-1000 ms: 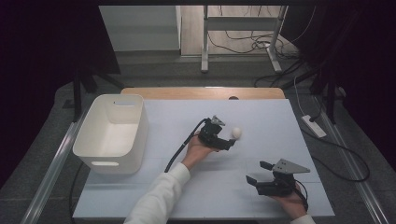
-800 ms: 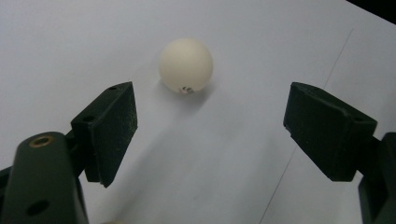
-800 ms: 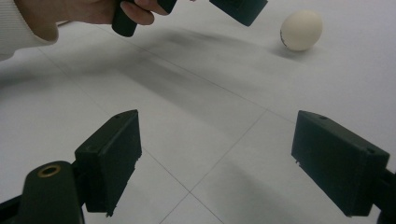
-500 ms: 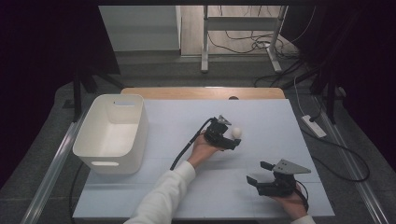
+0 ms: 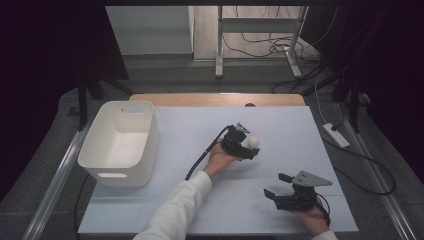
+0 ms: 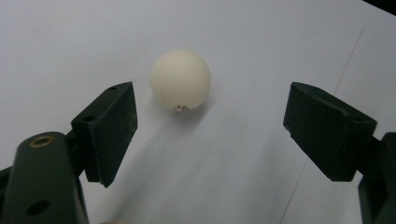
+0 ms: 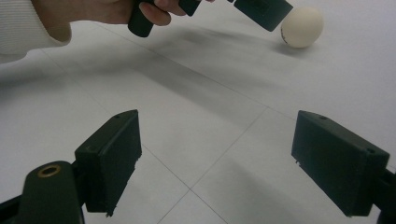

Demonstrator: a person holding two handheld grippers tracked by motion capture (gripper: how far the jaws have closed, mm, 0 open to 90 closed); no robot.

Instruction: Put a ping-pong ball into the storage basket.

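Observation:
A small white ball (image 5: 253, 141) rests on the white table top (image 5: 280, 125), right of centre. My left gripper (image 5: 248, 146) reaches it from the left; in the left gripper view the ball (image 6: 180, 80) lies just ahead of the wide-open jaws, nearer the left one and untouched. My right gripper (image 5: 277, 186) stands open near the front right of the table with nothing between its jaws. The right gripper view has the ball (image 7: 302, 26) at the far upper right, beside the other gripper's jaw.
A white plastic bin (image 5: 121, 141) stands at the table's left side. A black cable (image 5: 200, 156) trails from the left gripper toward the front. A white power strip (image 5: 336, 135) lies on the floor off the right edge.
My left gripper has moved forward and to the right, up to the ball. The right gripper has stayed in place.

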